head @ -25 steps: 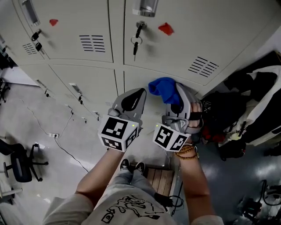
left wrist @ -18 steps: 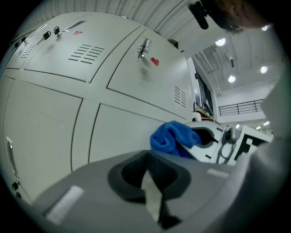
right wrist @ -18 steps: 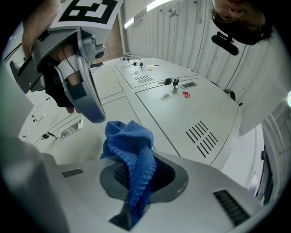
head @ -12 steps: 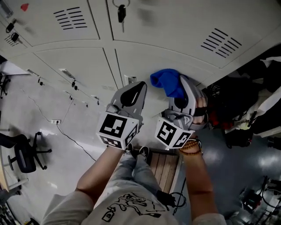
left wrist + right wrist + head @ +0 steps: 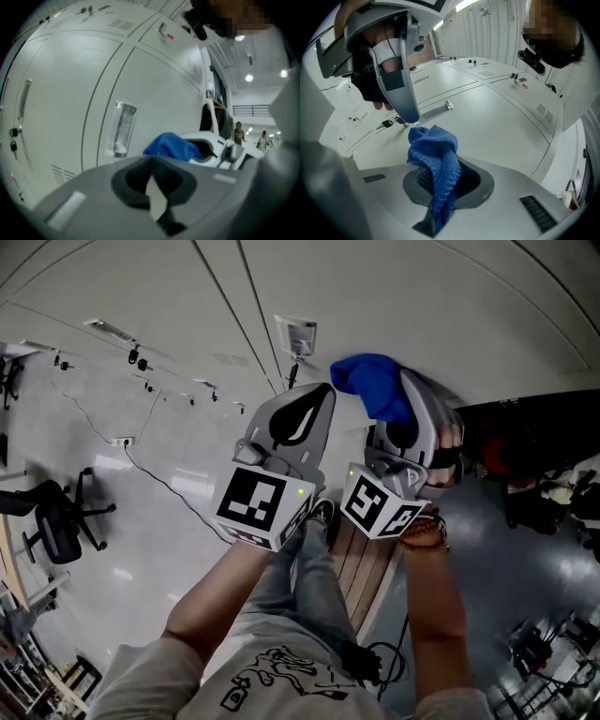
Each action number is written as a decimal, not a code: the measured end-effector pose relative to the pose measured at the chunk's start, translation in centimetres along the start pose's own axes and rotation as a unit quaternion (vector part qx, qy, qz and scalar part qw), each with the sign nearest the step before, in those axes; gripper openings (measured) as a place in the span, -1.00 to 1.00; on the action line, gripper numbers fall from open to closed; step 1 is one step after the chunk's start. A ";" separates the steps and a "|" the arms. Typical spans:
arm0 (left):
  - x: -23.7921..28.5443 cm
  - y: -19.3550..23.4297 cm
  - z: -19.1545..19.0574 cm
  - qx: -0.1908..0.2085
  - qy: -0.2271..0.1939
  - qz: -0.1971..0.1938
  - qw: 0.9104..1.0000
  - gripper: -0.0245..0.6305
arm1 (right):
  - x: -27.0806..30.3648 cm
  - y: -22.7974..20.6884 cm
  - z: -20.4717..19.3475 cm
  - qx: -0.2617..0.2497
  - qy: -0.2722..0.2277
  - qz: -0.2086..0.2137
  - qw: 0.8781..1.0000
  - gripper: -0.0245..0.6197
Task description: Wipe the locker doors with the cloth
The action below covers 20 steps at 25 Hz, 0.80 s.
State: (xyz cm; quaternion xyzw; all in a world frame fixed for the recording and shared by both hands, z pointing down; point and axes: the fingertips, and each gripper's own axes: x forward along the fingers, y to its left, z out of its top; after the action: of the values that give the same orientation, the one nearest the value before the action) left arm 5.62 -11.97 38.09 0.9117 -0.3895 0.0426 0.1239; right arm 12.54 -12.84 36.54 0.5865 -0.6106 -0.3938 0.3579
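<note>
grippers: 2, side by side in head view, w/ 2 marker cubes (image 5: 262,507), one on each
left gripper (image 5: 305,413): jaws closed up, nothing betw them
right gripper (image 5: 408,413): clamped on the cloth (image 5: 436,164)
cloth: 1, blue, knit look. Lower end is pinched in the jaws, and the rest is bunched up past the jaw tips toward the locker doors (image 5: 422,296). Can't tell if it's touching a door or just short of it
locker doors: pale grey, several. The seams run off frame, so no solid count
card holder (image 5: 298,334): 1, on the door just above the grippers
keys (image 5: 136,357): a few sets hanging at locks, too small to count properly
office chair (image 5: 56,521): 1, on the floor at left
cable (image 5: 141,465): 1, trailing across the floor
bracelet (image 5: 427,532): beads, on the right wrist
people (image 5: 239,133): 2, far off in left gripper view, tiny
cut off: the person's legs, mostly hidden behind the grippers
</note>
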 end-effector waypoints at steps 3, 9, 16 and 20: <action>0.4 0.5 -2.7 -0.005 0.009 0.001 1.000 -0.93 | 0.2 3.6 -1.5 0.002 0.006 0.020 1.000 -0.78; 0.9 1.5 -7.7 -0.017 0.029 0.008 0.999 -0.93 | 0.3 9.8 -4.5 -0.020 0.012 0.046 0.999 -0.78; 0.9 1.1 -9.8 -0.019 0.044 0.006 0.999 -0.93 | -0.1 11.9 -6.3 -0.049 0.023 0.061 0.997 -0.78; 1.4 0.4 -7.9 -0.012 0.035 -0.001 0.999 -0.93 | -0.9 10.4 -7.7 -0.061 0.040 0.063 0.995 -0.78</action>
State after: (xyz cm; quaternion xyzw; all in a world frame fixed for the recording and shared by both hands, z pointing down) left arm 6.44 -11.15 46.01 0.9084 -0.3845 0.0702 0.1482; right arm 15.00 -12.43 49.28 0.5390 -0.6068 -0.3829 0.4411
